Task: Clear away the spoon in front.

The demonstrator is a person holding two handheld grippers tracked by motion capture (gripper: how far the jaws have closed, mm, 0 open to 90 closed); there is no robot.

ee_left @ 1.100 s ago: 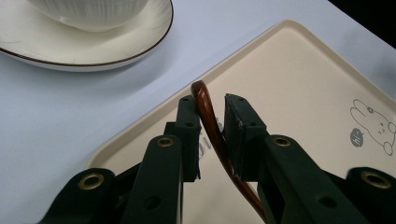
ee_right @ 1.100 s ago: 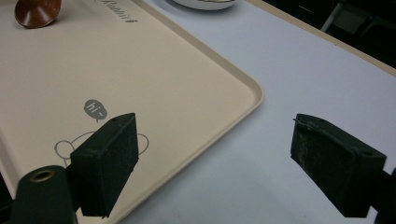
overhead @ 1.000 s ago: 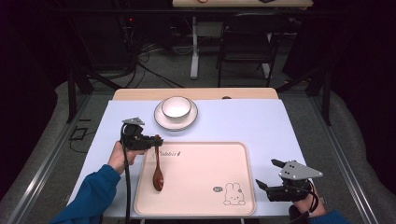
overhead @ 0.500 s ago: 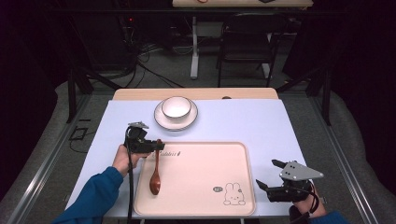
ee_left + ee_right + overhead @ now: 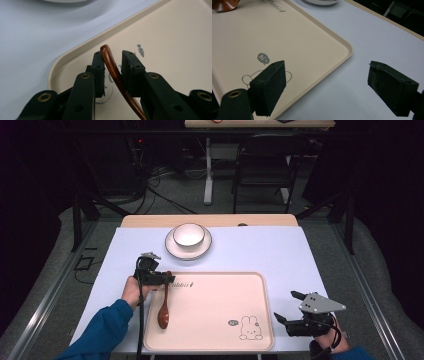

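Brown spoon (image 5: 113,72) handle between left gripper (image 5: 113,63) jaws, bowl end cut off.

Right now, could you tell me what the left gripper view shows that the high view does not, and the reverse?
The left gripper view reveals the spoon's handle standing between the left tool's jaws, with a gap on the right side, and the tray's carrot print. The high view alone gives the spoon's bowl end lying on the tray, the bowl on its saucer, and the open right tool. Both show the tray and the table.
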